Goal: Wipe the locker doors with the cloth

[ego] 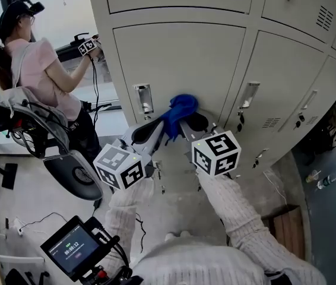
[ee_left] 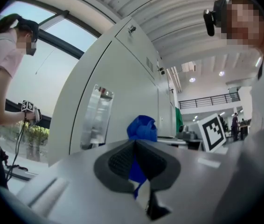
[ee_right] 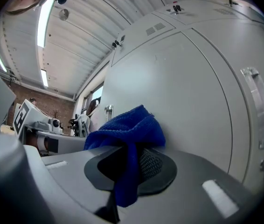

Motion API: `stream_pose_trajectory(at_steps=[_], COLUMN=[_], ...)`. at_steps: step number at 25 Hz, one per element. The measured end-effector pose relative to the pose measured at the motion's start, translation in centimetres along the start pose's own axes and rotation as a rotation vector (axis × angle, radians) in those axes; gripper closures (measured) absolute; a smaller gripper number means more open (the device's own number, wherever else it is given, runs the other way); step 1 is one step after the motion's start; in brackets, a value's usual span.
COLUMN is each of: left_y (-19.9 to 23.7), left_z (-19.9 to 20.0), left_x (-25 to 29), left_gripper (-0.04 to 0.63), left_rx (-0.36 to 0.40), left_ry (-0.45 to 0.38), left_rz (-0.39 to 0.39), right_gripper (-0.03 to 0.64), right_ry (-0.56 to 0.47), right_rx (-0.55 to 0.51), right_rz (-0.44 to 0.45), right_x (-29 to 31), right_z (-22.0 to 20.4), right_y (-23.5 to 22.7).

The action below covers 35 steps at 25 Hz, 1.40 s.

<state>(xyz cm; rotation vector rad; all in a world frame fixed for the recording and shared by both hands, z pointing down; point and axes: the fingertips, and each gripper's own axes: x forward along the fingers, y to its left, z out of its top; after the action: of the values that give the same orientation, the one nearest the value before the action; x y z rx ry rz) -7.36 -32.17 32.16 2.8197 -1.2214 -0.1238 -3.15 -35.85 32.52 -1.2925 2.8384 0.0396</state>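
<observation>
Both of my hand-held grippers are on the same blue cloth (ego: pixel 180 108) at once. The left hand-held gripper (ee_left: pixel 135 158) is clenched on it: the dark ribbed pads meet with a thin strip of the fabric pinched between them, and a little tail pokes out below toward the camera. The right hand-held gripper (ee_right: pixel 131 164) is clamped on it too, with a fatter fold trapped between its pads and a strip hanging down in front of them.

The cloth itself is a bright royal blue with a nubby, towel-like weave you can make out from the right gripper view. Most of it is bunched into a rumpled lump just past both sets of tips, and that lump looks pressed against the pale grey locker door (ego: pixel 180 52), low on the panel.

The door's shiny recessed handle (ego: pixel 143 100) sits just left of the left hand-held gripper's tips, apart from the cloth. Way off to the left, a person in a pink top (ego: pixel 40 70) holds their own marker-cube tool up against the side of the lockers.
</observation>
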Motion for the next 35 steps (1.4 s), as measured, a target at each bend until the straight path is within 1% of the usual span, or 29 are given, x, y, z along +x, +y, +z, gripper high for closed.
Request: stream_pose_trajectory(at_steps=[4,9,13,16,24,30,32,35], left_y=[0.0,-0.2,-0.1,-0.3,-0.9,-0.6,-1.0,-1.2], left_z=[-3.0,-6.6,-8.7,-10.0,-10.0,-8.8,-8.5,-7.0], left_x=[-0.1,-0.7,-1.1,-1.1,-1.3,-1.4,-1.5,-1.6], left_gripper=[0.597,0.597,0.597,0.597,0.597,0.597,0.597,0.597], left_rx=[-0.061,-0.132,-0.166,-0.178,-0.187,-0.174,-0.169,-0.125], left_ry=[0.047,0.111,0.155,0.192,0.188,0.171,0.166,0.146], left_rz=[0.001,-0.005,0.004,0.003,0.001,0.007,0.006,0.007], right_gripper=[0.571,0.570,0.569,0.569,0.569,0.569,0.568,0.568], right_ry=[0.076,0.151,0.223,0.256,0.298,0.293,0.286,0.232], right_rx=[0.031,0.119,0.162,0.199,0.209,0.218,0.227,0.230], right_rz=[-0.001,0.004,0.010,0.026,0.026,-0.008,0.002,0.006], right_x=[-0.2,-0.7,-0.6,-0.6,-0.8,-0.6,-1.0,-2.1], right_z=[-3.7,-7.9,-11.1,-12.5,-13.2,-13.4,-13.0,-10.5], right_y=[0.1,0.3,0.5,0.6,0.7,0.8,1.0,0.5])
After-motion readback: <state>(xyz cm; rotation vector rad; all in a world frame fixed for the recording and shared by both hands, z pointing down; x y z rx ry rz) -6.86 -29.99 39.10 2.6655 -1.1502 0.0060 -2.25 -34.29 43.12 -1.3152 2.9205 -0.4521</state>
